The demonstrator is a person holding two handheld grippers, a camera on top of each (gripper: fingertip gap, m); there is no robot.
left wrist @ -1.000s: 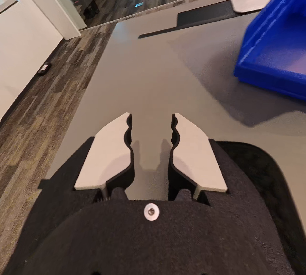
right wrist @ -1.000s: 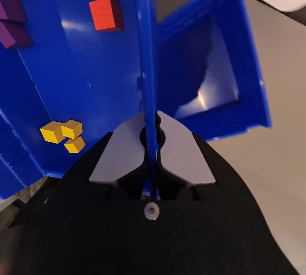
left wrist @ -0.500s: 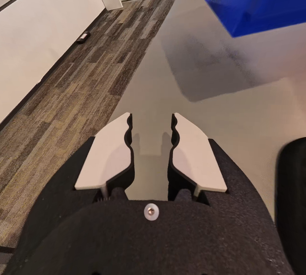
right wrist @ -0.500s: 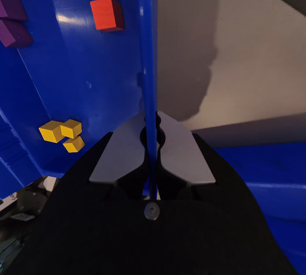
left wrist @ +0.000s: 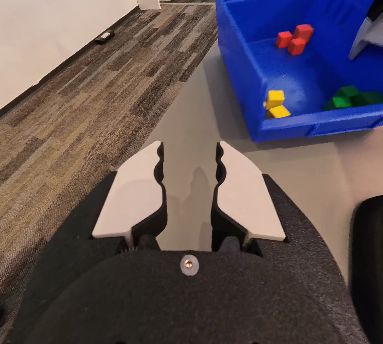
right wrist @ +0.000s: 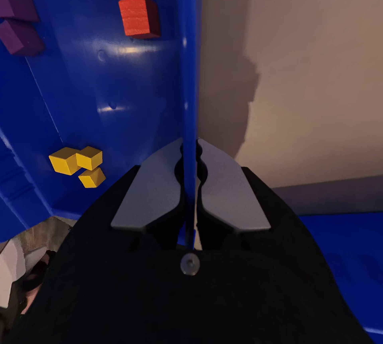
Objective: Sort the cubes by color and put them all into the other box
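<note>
You're working in what looks like an office: left of your left tool runs striped grey-brown carpet tile (left wrist: 87, 89) up to a plain white wall (left wrist: 51, 19) with dark baseboard, and under it a smooth grey table (left wrist: 207, 126).

Blue plastic box (left wrist: 238, 48): right side cut off by the picture's edge, outline motion-blurred. Green wooden cubes (left wrist: 352, 98) at its near right corner: blurred, number unclear. Purple wooden cubes (right wrist: 18, 21): cropped at the left edge.
</note>
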